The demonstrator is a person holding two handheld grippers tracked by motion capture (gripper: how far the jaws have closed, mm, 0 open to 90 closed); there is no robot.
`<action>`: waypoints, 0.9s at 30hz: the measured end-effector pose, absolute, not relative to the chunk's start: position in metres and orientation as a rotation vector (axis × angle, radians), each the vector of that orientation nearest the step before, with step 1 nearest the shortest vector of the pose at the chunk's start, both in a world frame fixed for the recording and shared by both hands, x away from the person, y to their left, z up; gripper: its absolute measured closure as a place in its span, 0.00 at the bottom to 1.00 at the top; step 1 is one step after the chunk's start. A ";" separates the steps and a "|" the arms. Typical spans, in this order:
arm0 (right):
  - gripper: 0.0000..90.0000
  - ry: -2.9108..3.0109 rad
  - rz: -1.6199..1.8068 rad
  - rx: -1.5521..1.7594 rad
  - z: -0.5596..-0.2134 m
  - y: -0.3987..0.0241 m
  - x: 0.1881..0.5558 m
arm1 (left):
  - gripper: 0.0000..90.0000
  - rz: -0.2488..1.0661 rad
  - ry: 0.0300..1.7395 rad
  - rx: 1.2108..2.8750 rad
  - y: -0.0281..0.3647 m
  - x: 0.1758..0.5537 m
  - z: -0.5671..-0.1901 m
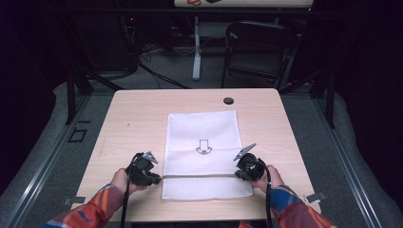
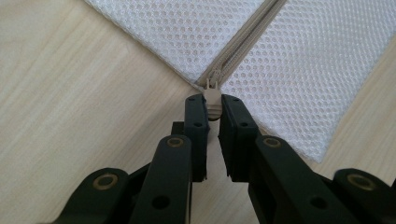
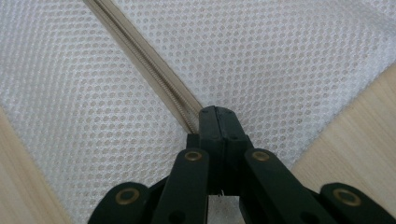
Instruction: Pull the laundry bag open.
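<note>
A white mesh bag with a printed arrow lies flat on the wooden table. A beige zipper runs across its near end. My left gripper is at the zipper's left end. In the left gripper view my left gripper is shut on the beige zipper pull, at the corner of the bag. My right gripper is at the zipper's right end. Its jaws are pressed together on the bag, where the zipper meets the tips.
A small black round cap sits near the table's far edge. Beyond the table stand a dark folding chair and a white table leg. Bare wood lies left and right of the bag.
</note>
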State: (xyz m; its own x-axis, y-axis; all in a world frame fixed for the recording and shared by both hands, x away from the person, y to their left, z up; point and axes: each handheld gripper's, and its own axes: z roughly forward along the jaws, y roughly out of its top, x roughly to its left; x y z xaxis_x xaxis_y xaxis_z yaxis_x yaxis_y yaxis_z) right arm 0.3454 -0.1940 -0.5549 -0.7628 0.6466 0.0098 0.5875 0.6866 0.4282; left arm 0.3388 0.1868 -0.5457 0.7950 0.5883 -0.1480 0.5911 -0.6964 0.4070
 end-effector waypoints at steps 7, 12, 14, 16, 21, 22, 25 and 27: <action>1.00 2.753 0.634 1.026 -0.555 -0.195 0.346 | 0.90 -0.016 0.888 2.550 0.185 0.339 -0.546; 0.94 2.764 0.608 0.976 -0.553 -0.189 0.344 | 0.76 -0.013 0.909 2.527 0.186 0.340 -0.543; 0.86 2.756 0.635 0.971 -0.549 -0.188 0.342 | 0.65 0.003 0.905 2.510 0.186 0.339 -0.540; 0.78 2.726 0.659 0.962 -0.542 -0.188 0.341 | 0.56 0.008 0.914 2.490 0.187 0.339 -0.536; 0.59 2.662 0.728 0.982 -0.523 -0.195 0.335 | 0.40 0.050 0.954 2.436 0.196 0.336 -0.528; 0.55 2.653 0.744 0.987 -0.521 -0.197 0.333 | 0.38 0.055 0.959 2.427 0.198 0.335 -0.526; 0.42 2.641 0.732 1.013 -0.515 -0.202 0.330 | 0.31 0.076 0.978 2.408 0.205 0.332 -0.522; 0.33 2.629 0.729 1.029 -0.512 -0.204 0.329 | 0.26 0.090 0.994 2.398 0.210 0.329 -0.520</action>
State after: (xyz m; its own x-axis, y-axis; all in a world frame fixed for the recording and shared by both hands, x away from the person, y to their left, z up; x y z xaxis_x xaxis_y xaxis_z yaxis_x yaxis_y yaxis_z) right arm 0.3291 -0.2040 -0.5115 -0.7289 0.6840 -0.0276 0.5722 0.6310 0.5239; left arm 0.3292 0.2097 -0.5203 0.7261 0.6734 -0.1386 0.6375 -0.5838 0.5028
